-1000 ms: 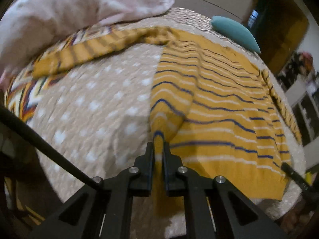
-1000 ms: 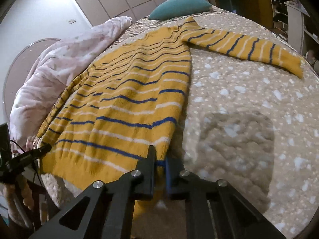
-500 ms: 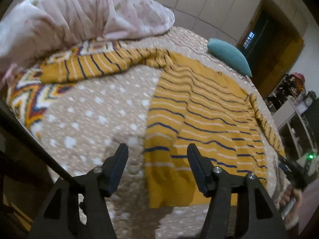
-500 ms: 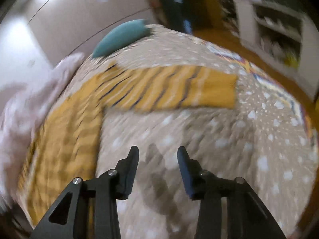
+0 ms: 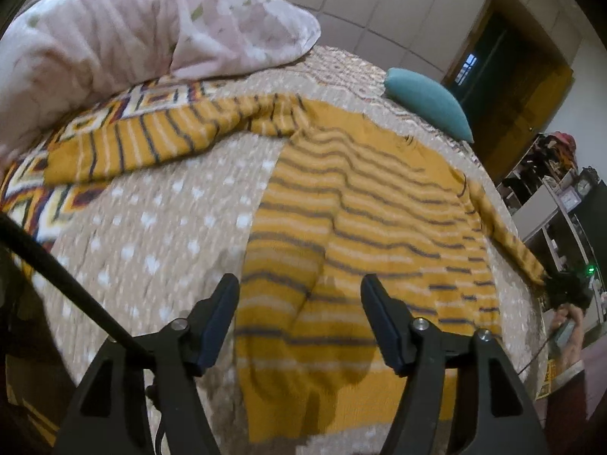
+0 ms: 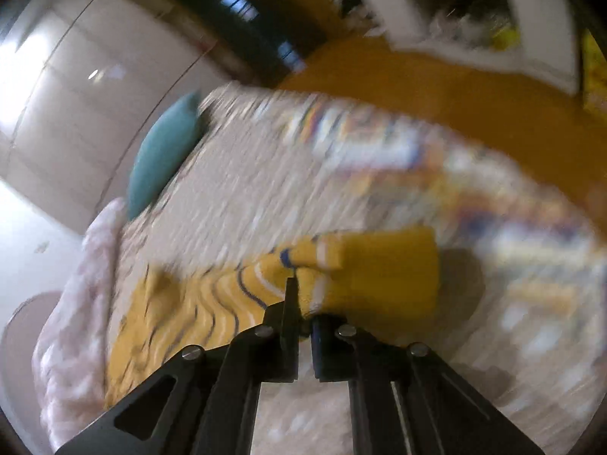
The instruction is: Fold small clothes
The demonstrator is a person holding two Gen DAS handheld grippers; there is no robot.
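— Two grippers are showing on my screens, and only one of them is holding cloth. I am seeing the left gripper hanging above the hem end of the yellow striped sweater, its jaws spreading wider with nothing pinched between them.

— Where is the sweater lying?

— It is lying flat on the bed, on the beige dotted bedspread, body running away from my left camera toward the teal pillow. One sleeve is stretching out to the left, its cuff end crossing onto the patterned border of the spread, just below the pink duvet that is heaped at the far left.

— And the other sleeve?

— I am watching the right gripper pressing together on it. The right sleeve is bunching at the fingertips, with the plain yellow cuff sticking out to the right of them and the striped part trailing off to the left toward the sweater body. That view is smearing badly, so I am not able to tell whether the cuff is lifting clear of the bedspread. In the left view I am also seeing that gripper small at the far right edge, at the tip of the sleeve, with a hand below it.
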